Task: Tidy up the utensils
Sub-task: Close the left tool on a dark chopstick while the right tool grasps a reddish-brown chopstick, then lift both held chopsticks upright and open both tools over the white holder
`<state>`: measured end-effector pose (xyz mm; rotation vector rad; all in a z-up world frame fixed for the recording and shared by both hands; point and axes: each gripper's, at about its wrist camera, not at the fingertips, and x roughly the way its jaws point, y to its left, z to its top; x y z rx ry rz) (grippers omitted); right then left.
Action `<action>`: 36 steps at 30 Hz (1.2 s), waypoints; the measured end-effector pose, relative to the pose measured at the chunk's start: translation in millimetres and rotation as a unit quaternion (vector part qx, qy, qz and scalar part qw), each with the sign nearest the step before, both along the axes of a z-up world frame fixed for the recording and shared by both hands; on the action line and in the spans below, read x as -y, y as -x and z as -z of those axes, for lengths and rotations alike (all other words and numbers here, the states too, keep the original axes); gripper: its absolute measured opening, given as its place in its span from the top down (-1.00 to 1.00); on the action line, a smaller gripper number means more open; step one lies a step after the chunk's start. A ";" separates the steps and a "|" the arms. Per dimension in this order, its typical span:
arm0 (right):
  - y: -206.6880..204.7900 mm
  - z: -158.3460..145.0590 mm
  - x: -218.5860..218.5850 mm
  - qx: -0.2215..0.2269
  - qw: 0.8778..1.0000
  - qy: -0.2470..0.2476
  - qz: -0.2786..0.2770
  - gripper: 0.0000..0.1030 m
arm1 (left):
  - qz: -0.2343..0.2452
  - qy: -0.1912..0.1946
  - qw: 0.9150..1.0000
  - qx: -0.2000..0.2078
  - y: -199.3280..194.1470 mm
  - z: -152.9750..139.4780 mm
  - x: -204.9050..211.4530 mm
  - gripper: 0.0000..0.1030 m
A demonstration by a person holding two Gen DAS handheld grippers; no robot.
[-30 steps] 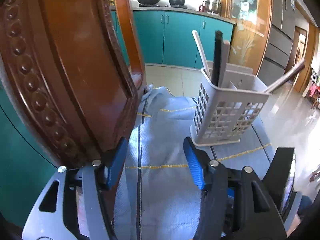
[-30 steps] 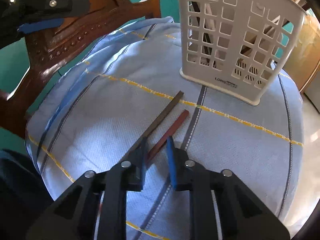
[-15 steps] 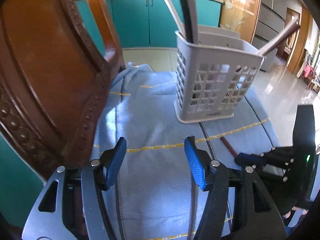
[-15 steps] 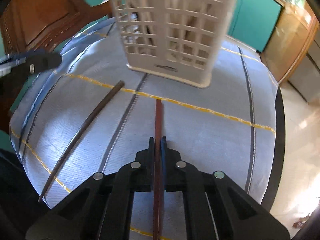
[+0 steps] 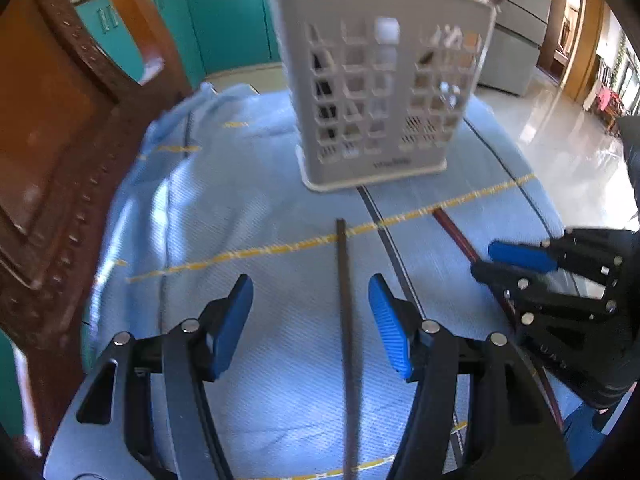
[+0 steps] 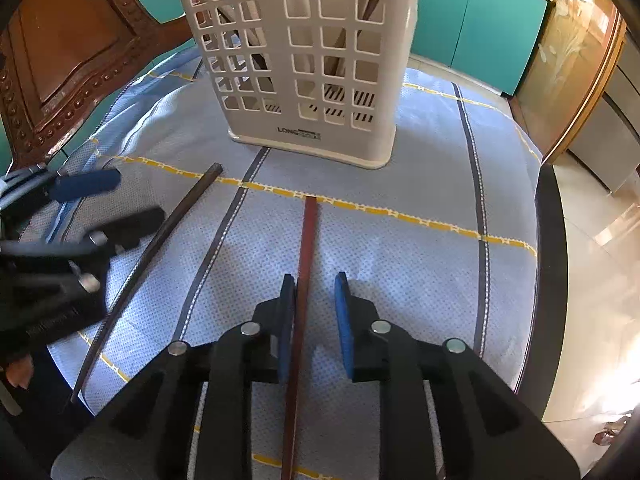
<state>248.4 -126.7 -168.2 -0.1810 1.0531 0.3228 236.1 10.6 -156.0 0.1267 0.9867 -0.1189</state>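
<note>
The right gripper [image 6: 311, 314] straddles the reddish chopstick [image 6: 306, 248]; its jaws have just been opening, the left pad beside the stick, the right pad clear of it. At ten o'clock, the left gripper [image 5: 310, 330] hangs open over the dark chopstick [image 5: 343, 280], touching nothing. Both sticks lie flat on the blue cloth [image 6: 420, 168] covering the counter. Farther off at twelve o'clock stands the white slotted utensil basket [image 6: 304, 60], utensils inside.

Both black plastic tongs [image 5: 310, 330] [image 6: 314, 324] have ribbed blue rubber pads [image 5: 386, 328] and shiny silver screw heads.
</note>
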 end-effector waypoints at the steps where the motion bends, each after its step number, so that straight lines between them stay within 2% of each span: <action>1: -1.5 0.7 -1.4 0.000 1.000 0.000 0.000 0.58 | 0.004 0.001 1.000 -0.007 -0.2 4.4 2.6 -0.18; 4: -2.0 1.5 -4.2 0.003 1.000 0.004 -0.002 0.58 | 0.011 -0.004 1.000 -0.021 -1.5 14.2 8.6 -0.17; 6: -1.3 1.8 -4.5 0.006 1.000 0.004 -0.001 0.59 | 0.013 -0.004 1.000 -0.026 -2.6 20.7 11.7 -0.06; 8: -0.9 2.1 -4.4 0.007 1.000 -0.001 -0.004 0.78 | 0.015 0.011 0.999 -0.030 -4.1 20.9 11.5 0.14; 9: -0.9 2.3 -4.1 0.006 1.000 -0.005 -0.004 0.85 | 0.018 0.025 0.999 -0.034 -4.9 21.1 10.8 0.33; 10: -0.6 2.1 -3.4 0.005 1.000 -0.012 -0.005 0.86 | 0.019 0.031 0.999 -0.035 -4.9 21.2 10.8 0.42; 12: 1.8 -2.2 -1.8 0.013 1.000 -0.022 -0.008 0.87 | 0.023 0.025 0.999 -0.031 -4.1 20.2 13.1 0.78; 13: 3.0 -6.0 -0.3 0.019 0.999 -0.027 -0.008 0.88 | 0.024 0.025 0.999 -0.030 -3.6 19.0 13.2 0.86; 17: 16.4 -35.0 14.0 0.058 0.996 -0.065 -0.002 0.88 | 0.021 0.043 0.999 -0.013 2.2 5.6 9.2 0.87; 22: 47.4 -77.1 44.2 0.103 0.985 -0.137 0.016 0.88 | 0.014 0.088 0.995 0.052 32.1 -47.9 -3.6 0.87; 27: 73.3 -123.7 60.8 0.144 0.976 -0.165 0.015 0.87 | 0.013 0.126 0.984 0.122 74.7 -107.1 -13.6 0.87; 31: 77.3 -184.1 66.8 0.192 0.962 -0.192 0.022 0.87 | 0.028 0.133 0.976 0.170 82.0 -159.2 -17.9 0.87; 36: 50.5 -268.7 62.6 0.269 0.939 -0.207 0.044 0.87 | 0.044 0.137 0.960 0.239 69.7 -245.8 -22.7 0.87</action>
